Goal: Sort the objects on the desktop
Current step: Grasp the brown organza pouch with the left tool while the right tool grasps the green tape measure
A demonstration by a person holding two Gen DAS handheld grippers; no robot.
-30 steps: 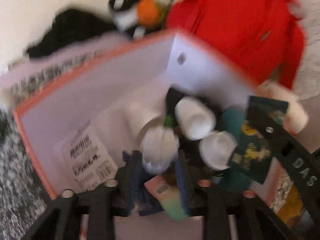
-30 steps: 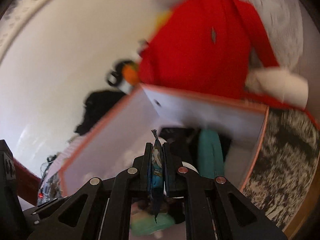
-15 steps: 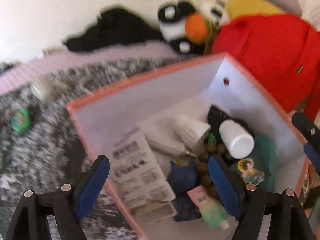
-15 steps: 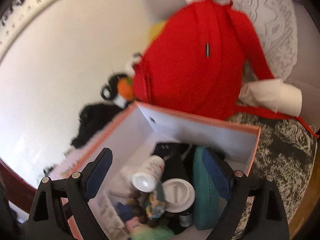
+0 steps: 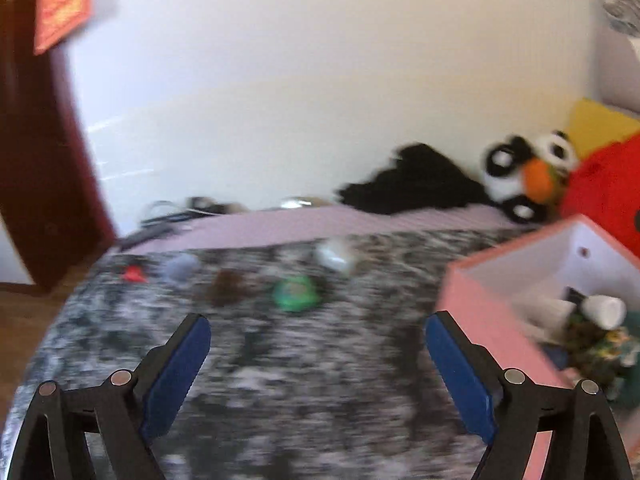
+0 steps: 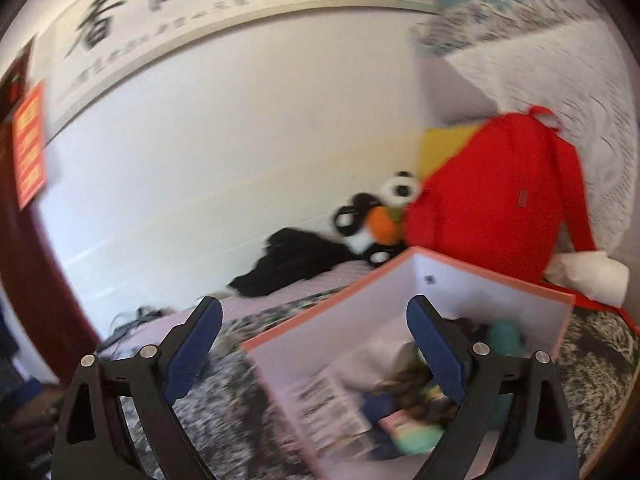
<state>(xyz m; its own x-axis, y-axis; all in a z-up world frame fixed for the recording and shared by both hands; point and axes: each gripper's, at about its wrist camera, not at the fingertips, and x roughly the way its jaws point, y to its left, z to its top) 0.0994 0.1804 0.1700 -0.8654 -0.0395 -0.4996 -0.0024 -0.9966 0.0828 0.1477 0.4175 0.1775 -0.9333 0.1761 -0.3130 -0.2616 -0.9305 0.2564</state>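
Note:
A pink-rimmed box sits at the right on the speckled grey-black surface and holds several items, among them a white bottle. My left gripper is open and empty, left of the box, above the surface. Beyond it lie loose objects: a green one, a brown one, a white one, a grey-blue one and a small red one. My right gripper is open and empty, above the box, whose contents look blurred.
A red backpack, a panda plush, a yellow cushion and black cloth stand against the white wall behind the box. A lilac mat runs along the back. Cables lie at the far left edge. A dark wooden door stands left.
Both grippers opened, dropping their items into the box. The left gripper then swung left and away from the box toward the loose objects; the right gripper rose and tilted up.

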